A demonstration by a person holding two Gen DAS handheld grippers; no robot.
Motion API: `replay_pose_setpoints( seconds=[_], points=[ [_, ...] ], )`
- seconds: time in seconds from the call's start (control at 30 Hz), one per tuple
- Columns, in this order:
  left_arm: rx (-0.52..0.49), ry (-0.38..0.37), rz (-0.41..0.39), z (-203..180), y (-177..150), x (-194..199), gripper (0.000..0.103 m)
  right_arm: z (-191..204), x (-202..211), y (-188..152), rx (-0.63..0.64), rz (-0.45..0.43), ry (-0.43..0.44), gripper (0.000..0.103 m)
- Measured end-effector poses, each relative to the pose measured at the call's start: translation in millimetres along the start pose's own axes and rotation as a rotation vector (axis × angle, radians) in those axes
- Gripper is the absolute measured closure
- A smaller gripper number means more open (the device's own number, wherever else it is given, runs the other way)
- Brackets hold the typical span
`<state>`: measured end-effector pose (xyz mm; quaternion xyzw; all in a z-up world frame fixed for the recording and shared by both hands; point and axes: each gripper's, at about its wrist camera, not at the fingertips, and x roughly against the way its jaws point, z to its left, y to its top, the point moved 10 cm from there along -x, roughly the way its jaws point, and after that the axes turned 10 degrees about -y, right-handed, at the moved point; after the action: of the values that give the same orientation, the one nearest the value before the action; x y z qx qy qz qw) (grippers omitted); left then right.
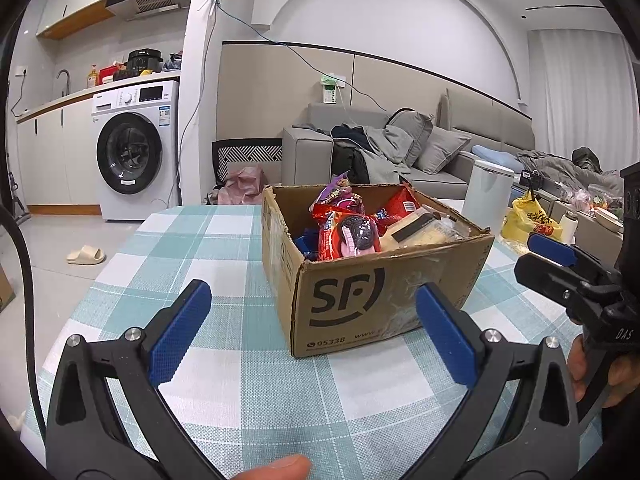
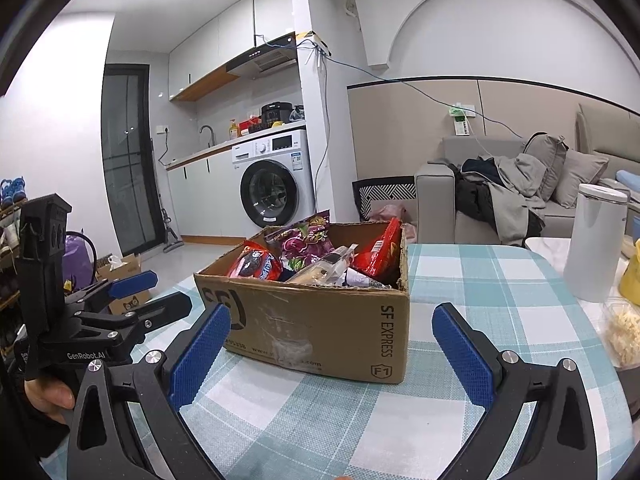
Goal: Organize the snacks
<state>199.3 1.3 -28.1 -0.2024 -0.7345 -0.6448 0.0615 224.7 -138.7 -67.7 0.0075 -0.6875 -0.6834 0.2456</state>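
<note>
Both my left gripper (image 1: 314, 330) and right gripper (image 2: 330, 354) gape wide, empty, just before the brown cardboard SF box (image 1: 380, 300); crammed crinkly snack packets (image 1: 344, 228) could spill when I grab one.

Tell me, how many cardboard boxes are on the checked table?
1: the cardboard box sits mid-table on the checked cloth, full of snack packets. Both grippers are open in front of it.
</note>
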Motion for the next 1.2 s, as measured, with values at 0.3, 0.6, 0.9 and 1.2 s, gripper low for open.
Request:
replay_pose_setpoints(
  seconds=[0.3,0.6,0.9,1.2],
  points=[
    [-0.001,0.000,0.001,-0.2,-1.2,-0.4,0.001,2.2,1.1,-1.0,0.010,-0.003,0.009,0.000],
    [-0.001,0.001,0.002,-0.1,-1.2,-0.5,0.001,3.4,1.3,-1.6,0.013,-0.004,0.011,0.000],
    [-0.003,0.000,0.002,-0.2,-1.6,-0.6,0.001,3.6,1.7,-2.0,0.013,-0.004,0.011,0.000],
    [-0.001,0.001,0.002,-0.2,-1.7,-0.5,0.001,3.7,1.7,-2.0,0.014,-0.003,0.012,0.000]
  ],
)
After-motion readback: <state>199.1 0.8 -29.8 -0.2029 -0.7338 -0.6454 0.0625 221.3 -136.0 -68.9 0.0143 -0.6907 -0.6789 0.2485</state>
